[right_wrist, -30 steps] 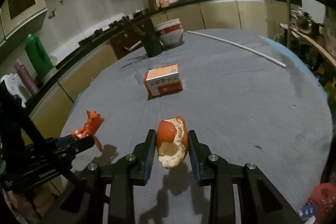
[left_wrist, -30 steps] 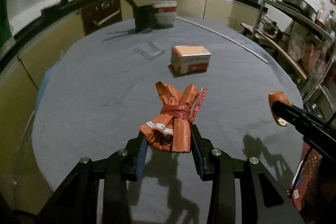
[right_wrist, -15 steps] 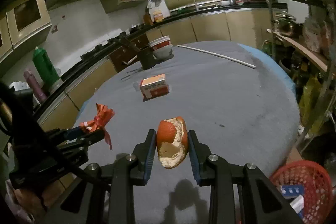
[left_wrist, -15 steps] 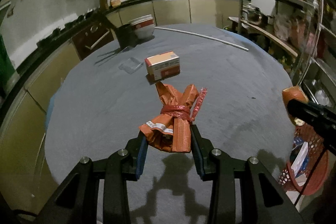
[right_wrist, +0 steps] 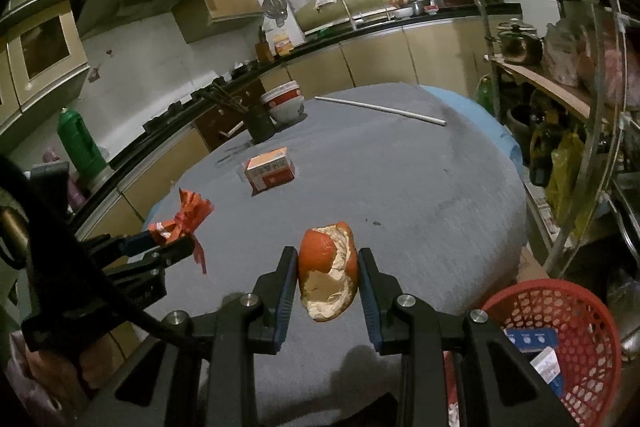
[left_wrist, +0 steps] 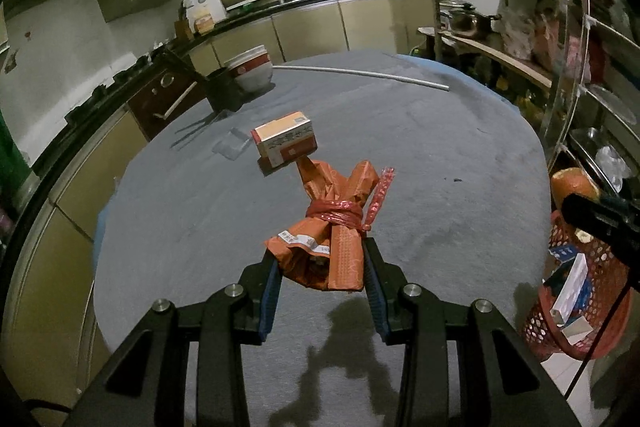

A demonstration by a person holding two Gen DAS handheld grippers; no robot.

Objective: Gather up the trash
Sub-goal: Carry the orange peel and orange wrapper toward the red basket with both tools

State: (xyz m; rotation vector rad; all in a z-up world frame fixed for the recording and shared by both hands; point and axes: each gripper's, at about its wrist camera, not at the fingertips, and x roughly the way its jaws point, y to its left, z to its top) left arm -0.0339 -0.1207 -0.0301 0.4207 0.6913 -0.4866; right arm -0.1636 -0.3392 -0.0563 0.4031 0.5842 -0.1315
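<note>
My left gripper point(left_wrist: 320, 259) is shut on a crumpled orange wrapper point(left_wrist: 334, 227) tied with a red band, held above the grey table point(left_wrist: 440, 147). The right gripper point(right_wrist: 327, 277) is shut on a piece of orange peel point(right_wrist: 328, 267), also held over the table near its front edge. A red mesh trash basket point(right_wrist: 560, 343) with boxes inside stands on the floor at the lower right; it shows in the left wrist view too point(left_wrist: 580, 307). An orange-and-white carton point(left_wrist: 285, 139) lies on the table's middle. From the right wrist view the left gripper point(right_wrist: 168, 247) and its wrapper point(right_wrist: 184, 219) appear at the left.
At the table's far side stand stacked bowls point(right_wrist: 284, 103), a dark holder point(right_wrist: 260, 123) and a long white rod point(right_wrist: 380, 109). A clear plastic piece point(left_wrist: 232, 147) lies by the carton. Metal shelves point(right_wrist: 560, 67) with pots rise at the right; cabinets curve along the left.
Both grippers have drawn back and swung right with their loads, so the table looks farther away. The red basket has come into view at the lower right.
</note>
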